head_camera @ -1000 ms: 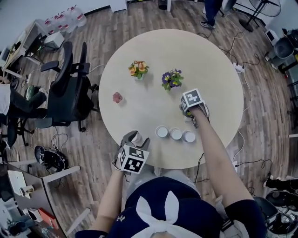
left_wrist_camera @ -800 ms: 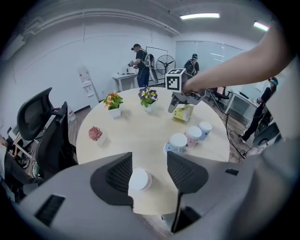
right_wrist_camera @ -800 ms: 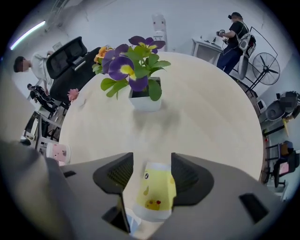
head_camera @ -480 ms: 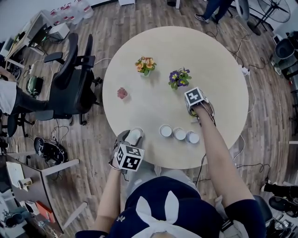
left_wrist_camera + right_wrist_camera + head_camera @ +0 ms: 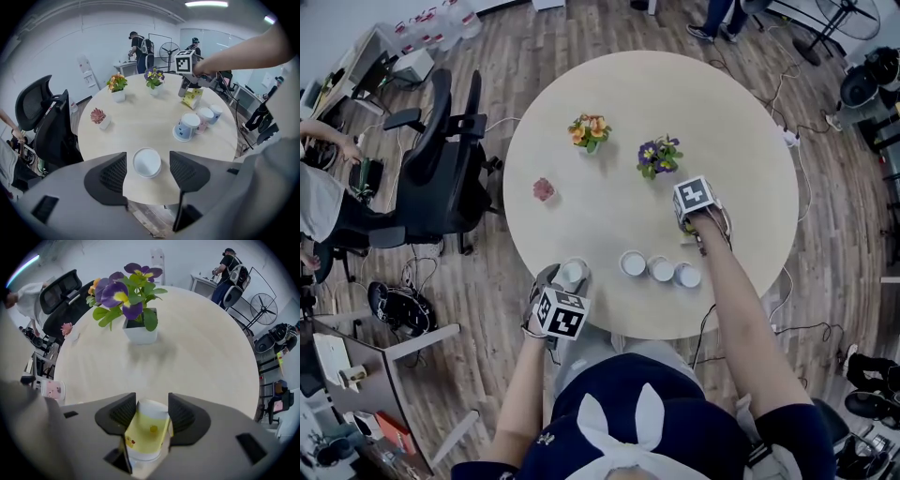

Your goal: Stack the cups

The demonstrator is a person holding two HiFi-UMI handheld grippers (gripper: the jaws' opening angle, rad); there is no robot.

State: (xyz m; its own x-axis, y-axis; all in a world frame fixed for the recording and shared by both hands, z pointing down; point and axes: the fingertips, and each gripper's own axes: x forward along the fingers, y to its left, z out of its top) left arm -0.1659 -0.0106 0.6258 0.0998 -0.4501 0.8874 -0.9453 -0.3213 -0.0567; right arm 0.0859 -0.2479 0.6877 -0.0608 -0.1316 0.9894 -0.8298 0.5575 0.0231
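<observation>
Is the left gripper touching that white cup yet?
Apart. Left gripper view: white cup sits between the left gripper's jaws, table showing either side; they have just been opening.

Round pale beige worktop (image 5: 609, 122): smooth, matt, laminate look, no grain visible.

Floor of grey-brown planks (image 5: 525, 56): wood-grain pattern, low sheen.

White upturned cup (image 5: 146, 162): smooth, matt base; paper or plastic, cannot tell.

Yellow printed cup (image 5: 145, 432): wall reads as printed paper with a slight sheen; plain white band at each end.

Row of three upturned printed cups (image 5: 659, 269): smooth walls, satin finish, white bases.

Small white square flower pot (image 5: 139, 333): smooth, matt; plastic or ceramic, cannot tell.

Black office chair (image 5: 33, 101): matt back, cloth or mesh, with hard plastic arms.

Person's dark top (image 5: 675, 412): matt cloth with a white print.
</observation>
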